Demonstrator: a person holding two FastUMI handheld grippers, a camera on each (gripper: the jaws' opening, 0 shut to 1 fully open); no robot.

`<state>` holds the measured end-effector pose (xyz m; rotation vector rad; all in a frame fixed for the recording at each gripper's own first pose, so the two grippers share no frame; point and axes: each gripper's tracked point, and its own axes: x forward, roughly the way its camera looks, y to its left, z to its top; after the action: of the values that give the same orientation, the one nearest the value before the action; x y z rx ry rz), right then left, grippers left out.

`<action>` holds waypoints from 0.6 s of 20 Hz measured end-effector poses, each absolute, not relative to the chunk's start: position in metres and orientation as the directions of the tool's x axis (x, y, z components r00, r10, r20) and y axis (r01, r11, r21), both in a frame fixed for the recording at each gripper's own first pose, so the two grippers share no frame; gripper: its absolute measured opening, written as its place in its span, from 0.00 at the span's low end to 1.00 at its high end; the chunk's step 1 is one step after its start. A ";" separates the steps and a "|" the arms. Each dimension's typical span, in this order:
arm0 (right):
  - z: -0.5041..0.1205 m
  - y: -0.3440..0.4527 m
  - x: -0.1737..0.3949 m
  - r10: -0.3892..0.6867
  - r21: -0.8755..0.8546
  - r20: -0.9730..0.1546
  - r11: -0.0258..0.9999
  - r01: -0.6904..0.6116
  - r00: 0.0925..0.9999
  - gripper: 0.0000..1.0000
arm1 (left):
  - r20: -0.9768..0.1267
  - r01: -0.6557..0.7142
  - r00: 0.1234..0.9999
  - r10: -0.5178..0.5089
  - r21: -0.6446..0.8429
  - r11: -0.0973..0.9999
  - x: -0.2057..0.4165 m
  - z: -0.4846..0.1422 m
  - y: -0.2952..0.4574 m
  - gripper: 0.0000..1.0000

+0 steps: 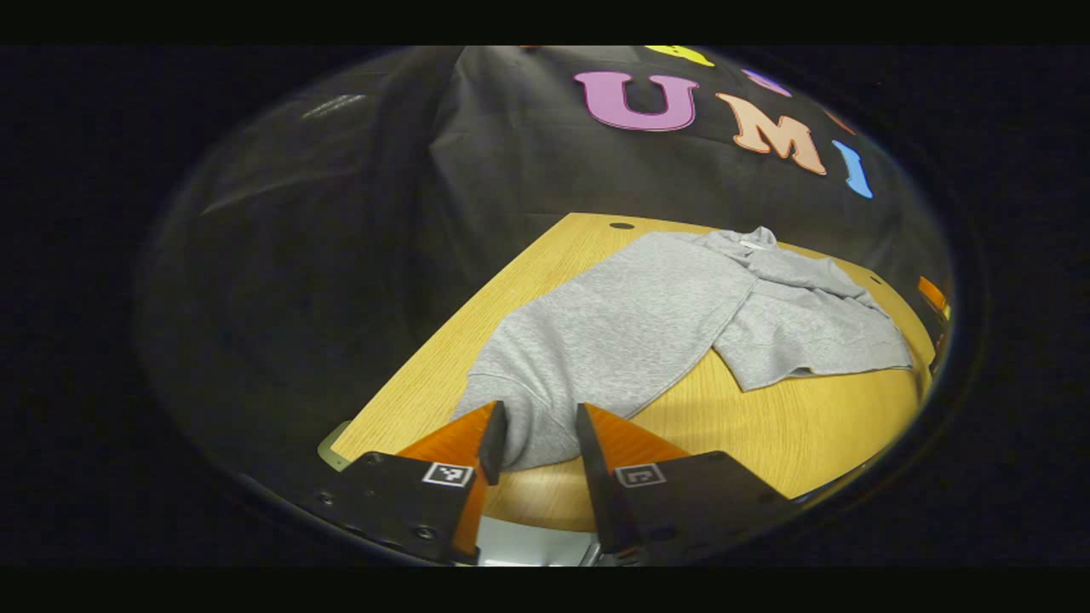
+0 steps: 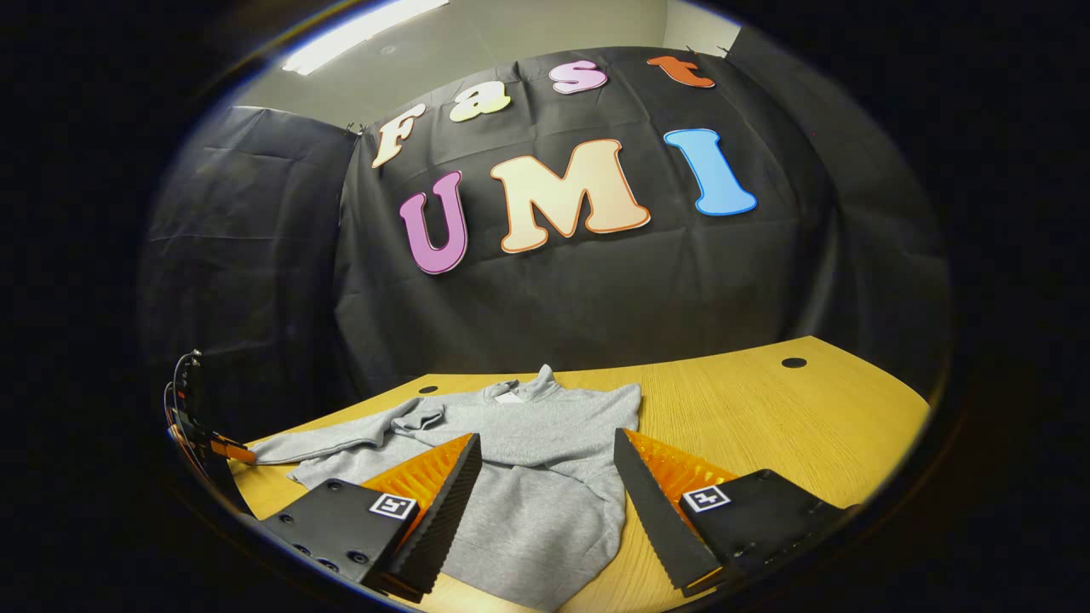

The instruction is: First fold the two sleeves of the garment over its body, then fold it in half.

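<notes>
We see both tongs, left (image 1: 538, 436) and right (image 2: 545, 477), spread apart over the grey sweatshirt (image 2: 536, 477) just ahead.

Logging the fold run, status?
Left tool open at the hem. Right tool open above the sweatshirt. Sweatshirt flat on table, nothing blocking.

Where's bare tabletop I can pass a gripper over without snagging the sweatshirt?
Right gripper view: bare wood between the sweatshirt and the table's far-right corner, around the cable hole. Left gripper view: a bare patch along the near edge below the sleeve. The middle is crowded with fabric.
</notes>
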<state>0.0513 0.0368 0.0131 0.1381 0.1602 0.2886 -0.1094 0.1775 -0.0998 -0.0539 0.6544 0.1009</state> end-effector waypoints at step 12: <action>0.006 0.012 0.046 0.276 0.204 -0.151 0.948 -0.244 0.949 0.97 | -0.483 -0.202 0.865 0.138 -0.081 0.976 -0.090 -0.072 0.174 0.01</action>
<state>0.0463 0.0118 0.0060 0.1843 0.1791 0.2658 -0.0902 0.1740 -0.0722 -0.1307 0.4954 0.1786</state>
